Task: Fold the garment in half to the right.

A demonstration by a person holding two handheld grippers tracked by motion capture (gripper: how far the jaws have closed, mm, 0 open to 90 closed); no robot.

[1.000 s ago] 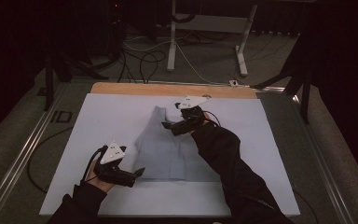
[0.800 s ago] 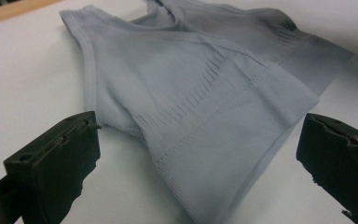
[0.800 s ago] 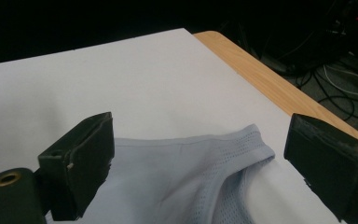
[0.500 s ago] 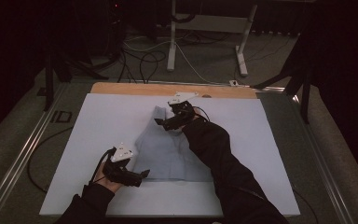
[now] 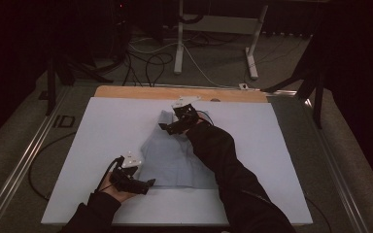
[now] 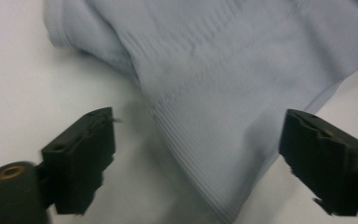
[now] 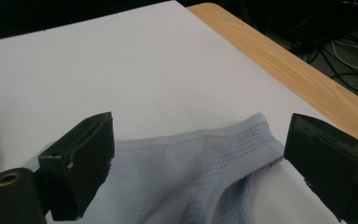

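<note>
On the left, the left gripper (image 5: pixel 148 183) sits low at the near corner of the pale blue shirt (image 5: pixel 175 158), which lies flat on the white counter (image 5: pixel 102 126). Its fingers have just been closing a little but are open, with cloth between them. The shirt looks soft, thin and floppy, so hems and corners are good spots to pinch. On the right, the right gripper (image 5: pixel 165 127) is open over the far strap. A dark sleeve (image 5: pixel 223 165) hides part of the shirt.

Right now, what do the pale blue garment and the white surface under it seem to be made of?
Pale blue garment: looks like a thin knitted fabric, matte, with fine ribbing and a band of small mesh holes near one hemmed edge. White surface: smooth, matte sheet, perhaps board or foam; its make is unclear. A wooden edge runs beyond it.
</note>
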